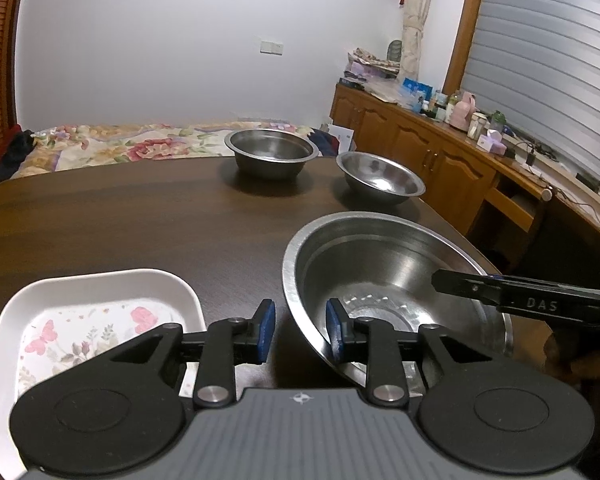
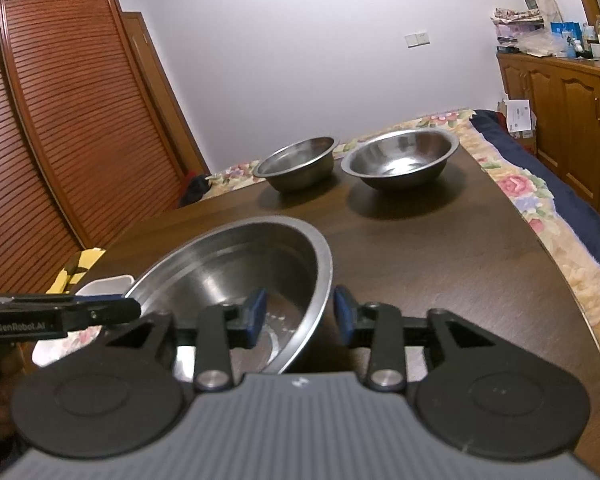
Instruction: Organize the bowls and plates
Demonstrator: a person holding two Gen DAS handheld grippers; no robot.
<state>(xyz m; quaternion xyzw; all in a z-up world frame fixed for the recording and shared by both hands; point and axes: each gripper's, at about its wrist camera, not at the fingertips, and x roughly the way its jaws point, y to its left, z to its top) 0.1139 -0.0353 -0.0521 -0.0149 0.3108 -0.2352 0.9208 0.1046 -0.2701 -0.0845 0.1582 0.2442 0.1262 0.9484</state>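
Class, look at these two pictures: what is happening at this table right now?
A person holds a two-finger gripper in each hand at a dark wooden table. Both the left gripper and the right gripper are open, each straddling the rim of the large steel bowl, on opposite sides; neither has closed on it. A white floral plate lies beside that bowl. Two smaller steel bowls sit apart at the far end.

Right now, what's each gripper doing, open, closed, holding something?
Left gripper: open, straddling the large steel bowl's near rim, not clamped.
Right gripper: open, straddling the same bowl's opposite rim.
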